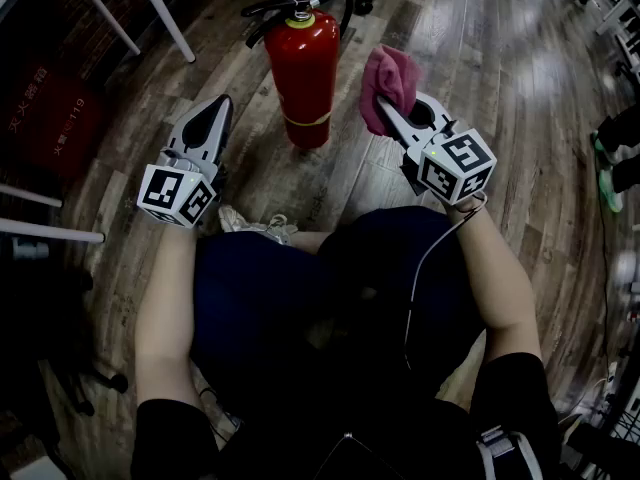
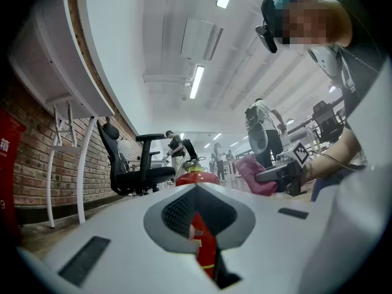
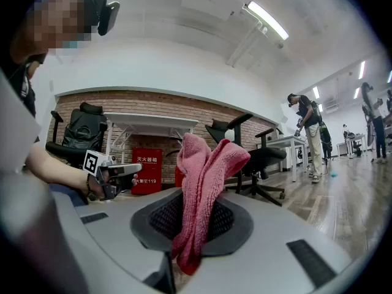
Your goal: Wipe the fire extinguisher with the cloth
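From the head view we see the fire extinguisher standing upright on the wooden floor, between our two grippers. The right gripper holds the pink cloth, bunched just beside the extinguisher's right side; we cannot tell whether they touch. The left gripper hangs to its left, apart from it.

Only the right gripper view shows the clamp itself. The jaws are pressed together on the cloth's lower fold, and the rest stands up above them, hiding all but a red sliver of the extinguisher. Only the left gripper view shows its jaws closed with nothing between them; the red cylinder shows through the opening behind their tips.

The gripper views also show us the room around: black office chairs, a white desk against a brick wall, a red box beneath it, and people standing farther off. Our knees fill the lower part of the head view
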The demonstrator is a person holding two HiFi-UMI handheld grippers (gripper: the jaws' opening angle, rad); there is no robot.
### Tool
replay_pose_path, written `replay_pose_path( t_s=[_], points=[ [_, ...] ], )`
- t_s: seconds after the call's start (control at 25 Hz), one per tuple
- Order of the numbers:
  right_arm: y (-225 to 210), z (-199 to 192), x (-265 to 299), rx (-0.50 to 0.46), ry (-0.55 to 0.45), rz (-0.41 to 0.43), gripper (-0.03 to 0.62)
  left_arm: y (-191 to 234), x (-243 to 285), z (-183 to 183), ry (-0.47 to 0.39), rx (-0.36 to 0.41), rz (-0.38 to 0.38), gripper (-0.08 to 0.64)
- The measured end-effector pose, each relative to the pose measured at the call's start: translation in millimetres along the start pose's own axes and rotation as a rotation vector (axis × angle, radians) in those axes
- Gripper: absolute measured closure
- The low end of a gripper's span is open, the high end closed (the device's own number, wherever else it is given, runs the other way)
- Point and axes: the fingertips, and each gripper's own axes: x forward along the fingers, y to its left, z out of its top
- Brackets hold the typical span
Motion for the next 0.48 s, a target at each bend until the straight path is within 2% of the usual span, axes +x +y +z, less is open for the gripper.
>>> replay_pose_path(
  t_s=[0.48],
  points=[
    [-4.0,-1.9,4.0,0.004,-0.007,-0.028,0.522,1.5,-0.8,2.6,-0.008,-0.008,0.000,0.546]
  ],
)
